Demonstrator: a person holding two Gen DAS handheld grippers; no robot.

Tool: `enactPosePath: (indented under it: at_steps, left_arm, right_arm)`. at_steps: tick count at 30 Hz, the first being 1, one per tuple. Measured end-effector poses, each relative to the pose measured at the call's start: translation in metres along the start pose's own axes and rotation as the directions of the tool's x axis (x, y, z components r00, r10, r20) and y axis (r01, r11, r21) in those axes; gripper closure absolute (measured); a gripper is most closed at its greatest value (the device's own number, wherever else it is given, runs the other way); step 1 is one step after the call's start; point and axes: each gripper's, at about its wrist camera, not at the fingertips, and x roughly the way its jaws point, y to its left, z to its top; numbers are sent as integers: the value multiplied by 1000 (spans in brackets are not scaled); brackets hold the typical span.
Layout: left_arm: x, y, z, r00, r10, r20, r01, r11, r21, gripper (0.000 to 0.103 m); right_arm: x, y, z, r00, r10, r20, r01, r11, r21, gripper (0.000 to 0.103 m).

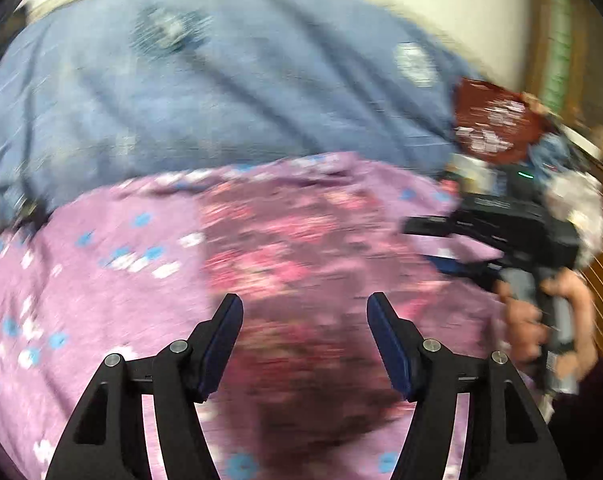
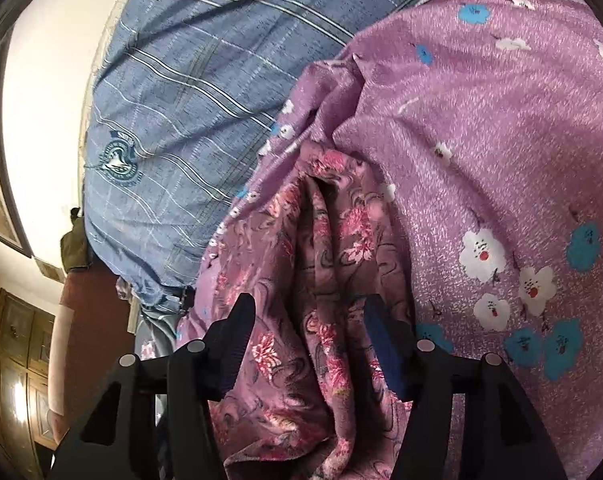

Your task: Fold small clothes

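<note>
Both my left gripper (image 1: 305, 344) and right gripper (image 2: 309, 344) stand spread, pinching nothing; next I should pinch the floral garment (image 2: 325, 264) at matching corners.

lilac flowered blanket (image 2: 481, 152) underneath | blue plaid cloth (image 2: 173, 92) with crest, beyond it | dark red packet (image 1: 493, 120) at far edge | wooden cabinet (image 2: 17, 360) by wall

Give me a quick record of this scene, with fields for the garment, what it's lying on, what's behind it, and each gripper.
garment: pink floral cloth, bunched in folds
surface: purple flowered blanket
behind: blue plaid fabric
left gripper: open, above the garment, nothing held
right gripper: open, over the garment, pads not pressing
left view: blurred
</note>
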Motion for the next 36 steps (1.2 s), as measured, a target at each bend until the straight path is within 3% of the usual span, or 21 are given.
enactPosePath:
  at_steps: [5,6,7,8,10,13,17,19,20,23,25,27,29,30,31,33,36]
  left_arm:
    - [23,5,-3,994,60,-88,-61,998,-8,39]
    - [28,3,-1,994,58,-97,-59,998,-8,39]
    - [31,1,1,993,56,-99,-57,998,-8,39]
    - [32,-2,2,994,52,-99,-53,999,-9,39]
    - [36,-6,6,994,35,-100,-37,999,-18,39]
    - [36,-7,6,996,15,-91,-15,1000,1,39]
    - [39,-9,3,995,2,-101,-1,1000,10,39]
    - [46,-8,0,992,-6,-124,8,1000,15,39]
    - [50,-9,-1,990,3,-144,1,1000,25,39]
    - [62,-14,-2,985,30,-173,-21,998,52,38]
    - [63,-13,0,985,32,-171,-25,999,44,37]
    - [61,-11,2,986,20,-166,-17,1000,24,37]
    - [61,-9,3,987,14,-162,-12,1000,14,37]
    - [62,-9,3,986,13,-163,-10,1000,18,37]
    - [62,-9,3,986,13,-164,-9,1000,23,37]
    - [61,-9,1,985,8,-173,-3,999,33,37]
    - [63,-9,-2,984,4,-179,5,999,52,37]
  right_arm:
    - [13,22,-10,999,-25,-26,23,995,-96,43]
    - [14,27,-13,998,-54,-14,52,990,-131,49]
    - [16,33,-17,996,-94,0,92,980,-175,70]
    - [17,40,-20,991,-130,13,129,966,-223,82]
    - [11,49,-25,989,-139,57,149,953,-265,88]
    - [-12,64,-32,981,-127,148,169,932,-320,89]
    - [-43,55,-40,961,-148,234,217,929,-301,89]
    - [-44,39,-39,955,-206,215,260,928,-265,89]
    - [-36,28,-36,957,-240,160,274,930,-246,88]
    - [-21,8,-26,953,-290,84,300,941,-158,75]
    - [-34,12,-19,959,-247,137,265,955,-130,67]
    - [-50,21,-13,951,-199,238,232,965,-120,58]
    - [-54,34,-5,945,-143,294,194,968,-156,58]
    - [-49,41,-1,949,-148,280,202,963,-178,65]
    - [-39,50,6,956,-157,248,211,955,-208,78]
    - [-22,59,13,963,-177,205,223,946,-234,90]
    - [12,64,32,960,-238,145,265,942,-205,90]
